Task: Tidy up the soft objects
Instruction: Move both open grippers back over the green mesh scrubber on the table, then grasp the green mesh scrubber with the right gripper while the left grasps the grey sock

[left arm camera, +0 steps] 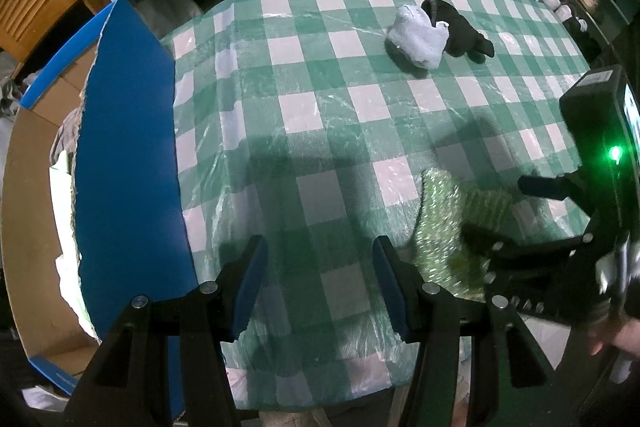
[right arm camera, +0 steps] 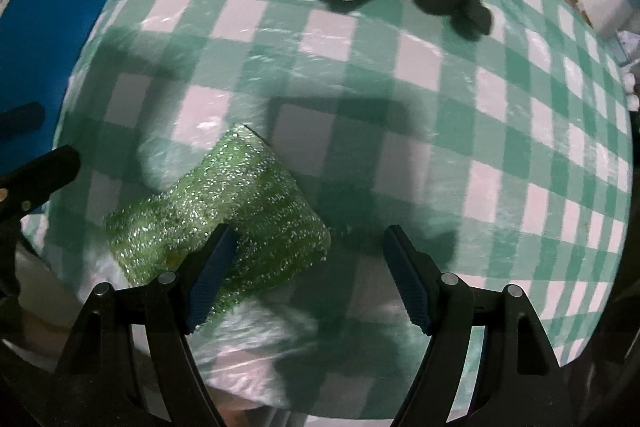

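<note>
The right gripper (right arm camera: 308,279) hangs with jaws apart over a glittery green sponge cloth (right arm camera: 244,211) near the edge of the green-white checked table (right arm camera: 460,115). The left gripper (left arm camera: 320,287) is spread too, holding nothing. A white cloth (left arm camera: 418,37) touches a black cloth (left arm camera: 460,31) farther away.

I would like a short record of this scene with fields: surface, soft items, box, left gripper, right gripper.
surface: checked cloth on a table
soft items: green sponge near the front edge; white cloth touching black cloth at the far side
box: cardboard box beside the table
left gripper: jaws open, empty
right gripper: jaws open over the sponge's edge, not gripping
</note>
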`<state>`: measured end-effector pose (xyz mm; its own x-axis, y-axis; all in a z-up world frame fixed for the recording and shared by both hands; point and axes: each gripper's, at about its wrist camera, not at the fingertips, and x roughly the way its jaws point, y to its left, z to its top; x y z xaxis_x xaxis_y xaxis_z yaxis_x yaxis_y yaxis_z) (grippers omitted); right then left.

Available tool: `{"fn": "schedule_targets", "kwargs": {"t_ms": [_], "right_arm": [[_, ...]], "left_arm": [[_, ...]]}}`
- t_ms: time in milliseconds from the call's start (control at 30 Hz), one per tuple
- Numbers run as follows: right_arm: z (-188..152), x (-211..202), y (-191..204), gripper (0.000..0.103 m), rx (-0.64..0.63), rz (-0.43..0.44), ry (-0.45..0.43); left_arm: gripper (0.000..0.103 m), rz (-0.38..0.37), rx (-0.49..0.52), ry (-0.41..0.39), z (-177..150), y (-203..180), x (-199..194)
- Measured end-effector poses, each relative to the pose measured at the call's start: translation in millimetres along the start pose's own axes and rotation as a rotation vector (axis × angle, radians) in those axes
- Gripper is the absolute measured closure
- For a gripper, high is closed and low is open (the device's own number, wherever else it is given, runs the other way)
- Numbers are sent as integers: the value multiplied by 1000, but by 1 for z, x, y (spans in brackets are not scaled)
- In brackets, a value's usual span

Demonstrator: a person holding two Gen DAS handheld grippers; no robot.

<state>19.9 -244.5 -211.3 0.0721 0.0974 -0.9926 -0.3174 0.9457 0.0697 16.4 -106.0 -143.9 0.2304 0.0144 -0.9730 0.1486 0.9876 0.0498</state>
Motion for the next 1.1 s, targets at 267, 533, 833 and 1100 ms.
{"fn": "schedule_targets", "kwargs": {"t_ms": [267,533,833,1100], "right_arm": [[3,0,-43,27,102,-53,-3],[3,1,-100,27,238,-63,-17],[1,-8,-167,27,376,-90,-77],[7,-36,-154,26,382,22,-152]], "left_arm": [[48,-2,4,10,5,-4,6],[48,-13,11,1,18,-12,9],[48,-46,22,-3,40,-24,16],[35,-62,38,-8,51,-33,20]]}}
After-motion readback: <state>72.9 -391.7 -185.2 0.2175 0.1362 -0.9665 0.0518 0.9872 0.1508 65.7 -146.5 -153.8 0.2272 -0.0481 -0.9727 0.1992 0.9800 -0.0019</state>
